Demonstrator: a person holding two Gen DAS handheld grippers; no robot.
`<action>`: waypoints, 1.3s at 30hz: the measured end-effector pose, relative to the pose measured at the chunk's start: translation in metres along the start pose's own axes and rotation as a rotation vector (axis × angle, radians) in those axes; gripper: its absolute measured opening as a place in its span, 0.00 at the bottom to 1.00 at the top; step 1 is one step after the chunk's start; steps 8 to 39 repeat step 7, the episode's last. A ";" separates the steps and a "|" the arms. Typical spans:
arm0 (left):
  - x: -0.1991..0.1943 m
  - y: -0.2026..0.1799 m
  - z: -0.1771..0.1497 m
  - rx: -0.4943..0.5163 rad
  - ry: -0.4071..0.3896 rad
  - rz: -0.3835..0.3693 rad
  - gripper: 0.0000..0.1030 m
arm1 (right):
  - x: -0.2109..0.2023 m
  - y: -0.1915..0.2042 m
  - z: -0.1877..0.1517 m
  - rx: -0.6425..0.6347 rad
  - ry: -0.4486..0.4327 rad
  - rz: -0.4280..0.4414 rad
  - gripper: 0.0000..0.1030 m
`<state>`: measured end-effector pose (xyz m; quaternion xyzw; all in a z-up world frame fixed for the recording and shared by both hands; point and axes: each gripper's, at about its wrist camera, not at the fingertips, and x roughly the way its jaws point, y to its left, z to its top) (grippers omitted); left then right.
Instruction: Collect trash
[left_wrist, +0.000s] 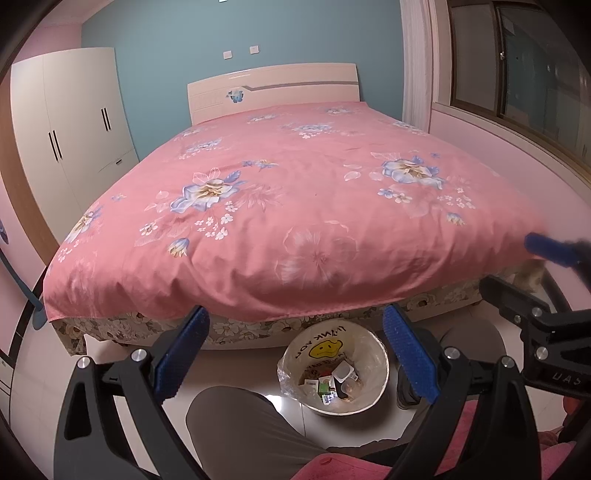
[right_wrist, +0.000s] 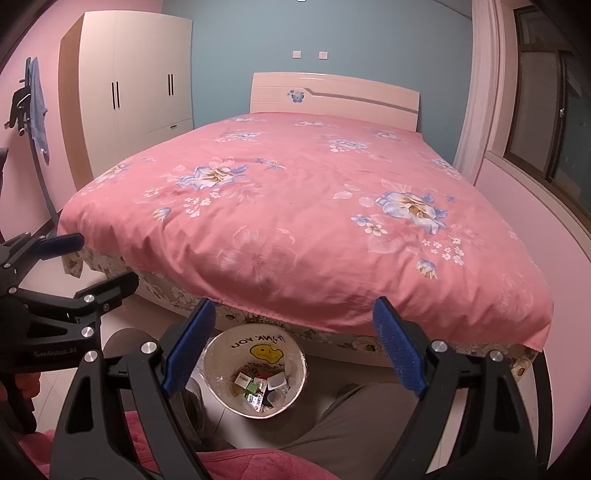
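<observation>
**Left wrist view: bin filled, bed bare**

The trash bin (left_wrist: 334, 369) stands on the pale tiled floor just below the bed's foot edge, holding small cartons and cups (left_wrist: 332, 384). No loose rubbish shows on the pink floral quilt (left_wrist: 295, 206), so collection looks nearly or fully done. Both the left gripper (left_wrist: 295, 354) and the right gripper (right_wrist: 291, 347) hover spread above the bin, holding nothing. Beyond the bin's far side stand the headboard (right_wrist: 332, 96) and white wardrobe (right_wrist: 140, 81).

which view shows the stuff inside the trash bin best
The right wrist view: the trash bin sits between the open fingers, its contents unobstructed. In the left wrist view a finger and a knee crowd the bin.
</observation>
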<state>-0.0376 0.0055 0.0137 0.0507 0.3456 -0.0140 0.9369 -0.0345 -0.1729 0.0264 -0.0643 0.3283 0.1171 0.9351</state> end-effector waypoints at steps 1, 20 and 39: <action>0.000 -0.001 0.000 0.003 0.002 0.003 0.94 | -0.001 0.000 0.000 0.001 0.000 0.001 0.83; 0.000 -0.002 0.002 0.003 0.005 -0.014 0.94 | -0.001 0.000 0.001 0.003 -0.005 0.002 0.83; 0.000 -0.002 0.002 0.003 0.005 -0.014 0.94 | -0.001 0.000 0.001 0.003 -0.005 0.002 0.83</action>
